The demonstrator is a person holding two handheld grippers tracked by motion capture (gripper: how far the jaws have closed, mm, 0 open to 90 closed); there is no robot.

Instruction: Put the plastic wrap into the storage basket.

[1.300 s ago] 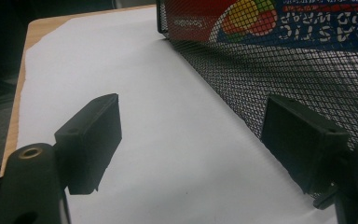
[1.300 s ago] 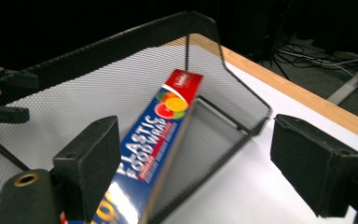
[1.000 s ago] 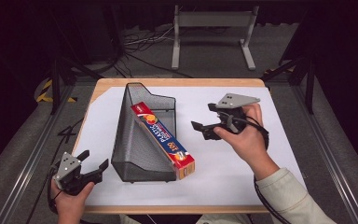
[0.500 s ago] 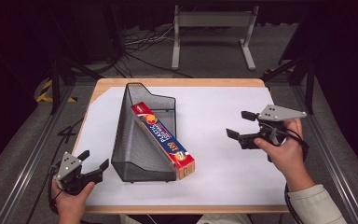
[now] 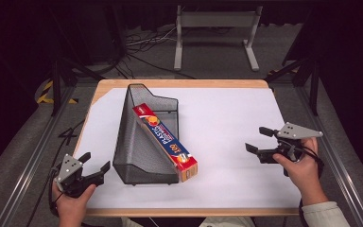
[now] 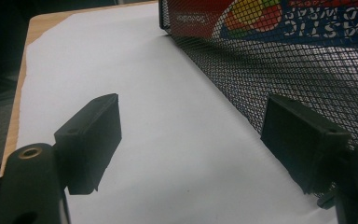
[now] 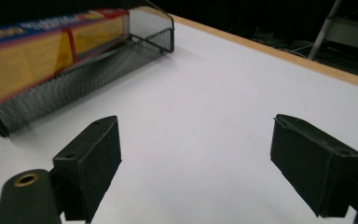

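The plastic wrap box point(image 5: 166, 142) lies slanted in the black mesh file holder point(image 5: 139, 151), which sits on its side a little left of the middle of the bench point(image 5: 227, 123). The box's long axis runs from the far end of the holder toward the person and somewhat to the right, and its near end pokes out past the holder's open edge, low over the white sheet.

The left tongs point(image 5: 86, 168) hover at the near left corner, jaws apart and empty, just beside the holder's mesh wall; in the left gripper view the mesh point(image 6: 279, 65) stands right at the right-hand jaw with the box's printing showing through it. The right tongs point(image 5: 260, 140) hang over bare sheet well to the right, jaws also wide apart with nothing between them, pointed back toward the holder.

To my eye the left tongs are nearer the holder, but the mesh stands between them and the box. The box's exposed near end faces the right side, so the right tongs would have the cleaner reach, coming in leftward across open sheet.
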